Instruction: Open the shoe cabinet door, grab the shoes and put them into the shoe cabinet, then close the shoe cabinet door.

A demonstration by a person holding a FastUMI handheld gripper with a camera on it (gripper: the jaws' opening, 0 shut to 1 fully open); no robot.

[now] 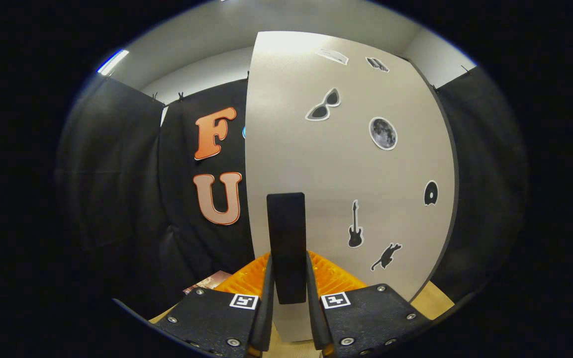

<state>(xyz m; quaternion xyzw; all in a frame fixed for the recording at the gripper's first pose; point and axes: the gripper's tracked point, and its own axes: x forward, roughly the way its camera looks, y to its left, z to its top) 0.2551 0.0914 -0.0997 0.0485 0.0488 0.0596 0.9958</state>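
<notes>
**Shoe cabinet door gripped by its handle**

Shoe cabinet door [346, 164], a pale grey panel with a dark edge, fills the centre and right of the frame, rising from just above the claw to the upper centre. Its face carries several stickers: sunglasses [323, 105] in the upper centre, a moon [383, 133] to their right, a dark disc [430, 193] at the right edge, a guitar [355, 225] and a leaping cat [386, 256] in the lower right, and two smaller stickers near the top that are too small to identify.

A dark, upright bar handle [286, 246] stands on the door's lower centre. The claw [288, 288], at the bottom centre of the frame, is pinched on this handle: the left finger [267, 298] and the right finger [312, 298] each press against one side of the bar, whose lower end sits between them.

Behind the fingers, on either side of the handle, an orange ribbed part [338, 278] is visible; what it belongs to cannot be told. A light wooden surface [433, 301] shows at the lower right below the door's edge, and a small reddish-brown object [209, 281] lies at the lower left, too little of it visible to name. Black cloth walls hang to the left and right of the door, with white wall and a ceiling light [113, 61] in the upper left.
</notes>
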